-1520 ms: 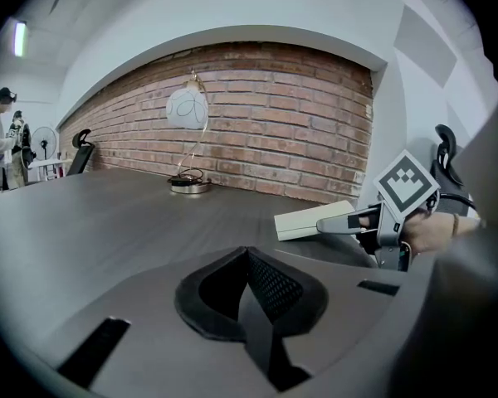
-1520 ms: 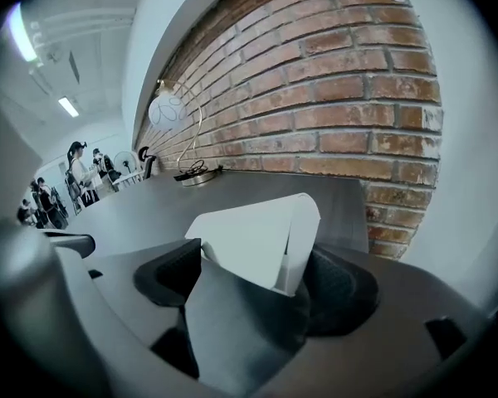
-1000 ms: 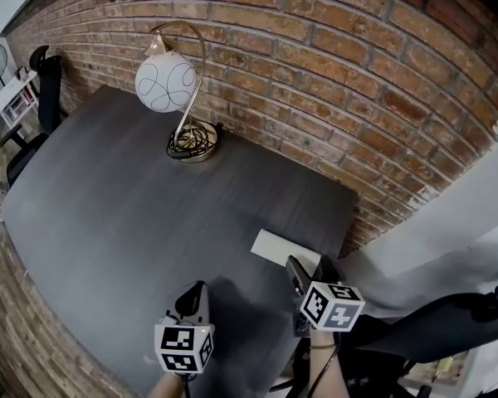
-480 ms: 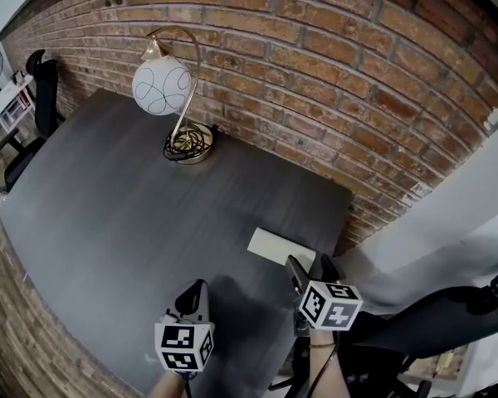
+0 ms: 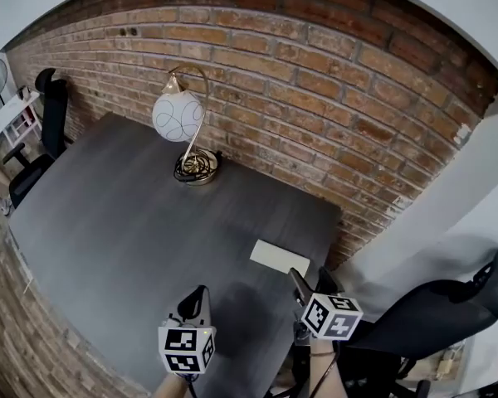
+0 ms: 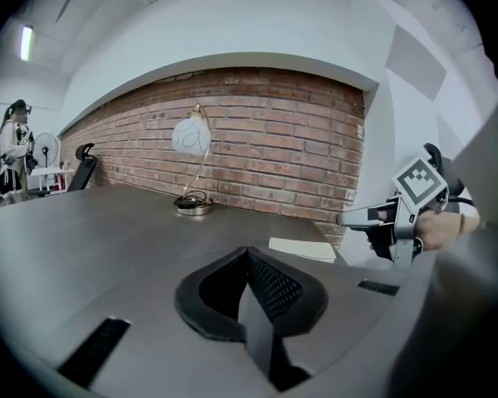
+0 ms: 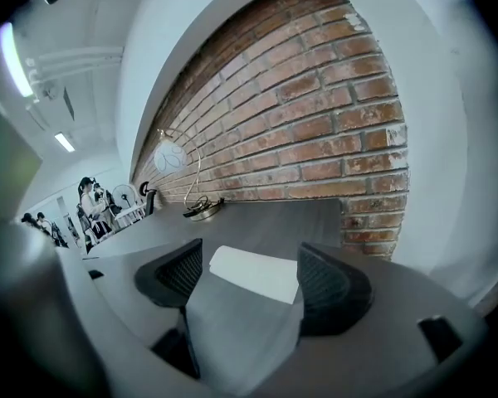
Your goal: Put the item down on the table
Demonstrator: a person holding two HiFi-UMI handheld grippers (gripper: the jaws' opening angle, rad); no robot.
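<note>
- The pale, flat rectangular item (image 5: 280, 257) lies flat on the dark grey counter (image 5: 124, 222). In the head view it is right of centre, near the counter's right edge. Nothing grips it, so I judge the put-down done.
- Your right hand-held gripper (image 7: 251, 282) is released. In its own view the two black ribbed pads stand wide apart. The pale item shows in the gap only because it lies on the counter beyond them, not because they hold it.
- In the head view that gripper sits just below and to the right of the item, close but not touching. That fits a finished placement, with room for you to draw back without nudging the item.
- Your left hand-held gripper (image 6: 249, 279) is clenched on nothing, its pads meeting in a seam at the lower middle of its view. It hangs at the bottom centre of the head view, left of the item, and seems to have no part in this step.
- The brass-stemmed lamp with a white glass globe (image 5: 177, 116) stands in the upper middle of the head view, close to the red brick wall (image 5: 332, 81). It is well apart from the item, so it does not crowd that spot.
- A black office chair (image 5: 432, 322) fills the lower right, beyond the counter's edge.
</note>
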